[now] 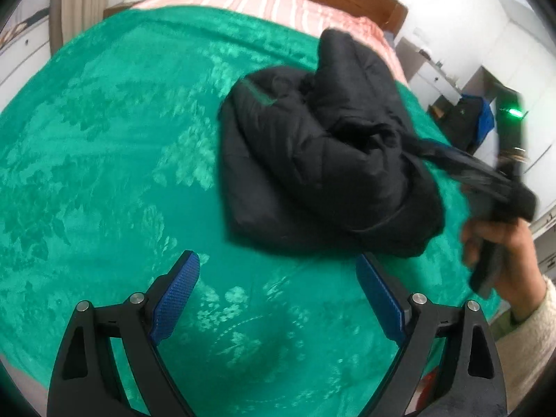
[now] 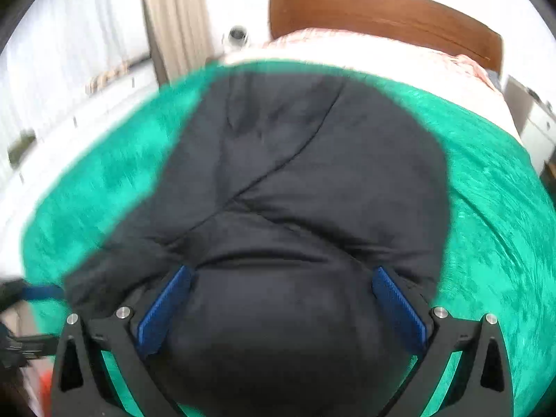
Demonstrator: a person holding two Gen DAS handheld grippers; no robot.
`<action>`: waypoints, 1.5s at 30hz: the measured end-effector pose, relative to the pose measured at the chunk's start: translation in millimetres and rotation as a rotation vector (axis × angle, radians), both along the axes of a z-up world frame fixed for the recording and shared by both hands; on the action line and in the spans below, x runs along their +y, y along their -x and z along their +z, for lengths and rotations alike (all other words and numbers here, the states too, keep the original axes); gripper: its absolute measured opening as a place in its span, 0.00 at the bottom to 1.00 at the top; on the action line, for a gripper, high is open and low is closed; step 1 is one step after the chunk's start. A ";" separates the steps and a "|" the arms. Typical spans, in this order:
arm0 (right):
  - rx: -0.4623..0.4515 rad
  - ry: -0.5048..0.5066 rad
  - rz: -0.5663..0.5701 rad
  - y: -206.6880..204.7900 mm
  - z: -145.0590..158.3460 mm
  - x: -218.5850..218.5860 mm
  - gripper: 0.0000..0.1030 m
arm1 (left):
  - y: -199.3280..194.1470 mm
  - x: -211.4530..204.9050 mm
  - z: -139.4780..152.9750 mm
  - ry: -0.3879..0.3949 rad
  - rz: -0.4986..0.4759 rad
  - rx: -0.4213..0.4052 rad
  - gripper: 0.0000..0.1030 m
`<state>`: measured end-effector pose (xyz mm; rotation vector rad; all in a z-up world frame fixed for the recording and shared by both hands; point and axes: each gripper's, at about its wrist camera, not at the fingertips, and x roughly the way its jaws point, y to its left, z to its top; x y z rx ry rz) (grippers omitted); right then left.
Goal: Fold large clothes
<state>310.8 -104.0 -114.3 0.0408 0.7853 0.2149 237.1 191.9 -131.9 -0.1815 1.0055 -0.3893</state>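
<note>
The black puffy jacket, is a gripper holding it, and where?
The right gripper has a puffy fold of the black jacket bulging between its wide-apart jaws; whether it pinches cannot be told. The left gripper holds nothing.

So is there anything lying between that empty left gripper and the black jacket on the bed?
Nothing visible. Only bare green blanket lies between the open left gripper and the bunched black puffer jacket. The right gripper is already at the jacket's far side, its jaws spread around a fold.
</note>
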 end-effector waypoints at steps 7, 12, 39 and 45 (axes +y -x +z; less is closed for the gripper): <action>0.016 -0.034 -0.084 68.7 25.9 -67.3 1.00 | 5.0 -16.4 43.0 0.034 -0.028 -0.124 0.93; 0.090 -0.051 -0.153 114.1 7.0 -101.2 1.00 | 13.3 -38.7 61.4 -0.065 -0.059 -0.207 0.93; 0.147 -0.205 -0.202 146.0 -38.3 -121.3 1.00 | -23.9 -42.6 83.2 -0.036 -0.182 -0.250 0.93; 0.116 -0.490 -0.219 113.6 -46.1 -152.3 1.00 | -120.4 -66.0 58.7 0.284 -0.405 0.051 0.93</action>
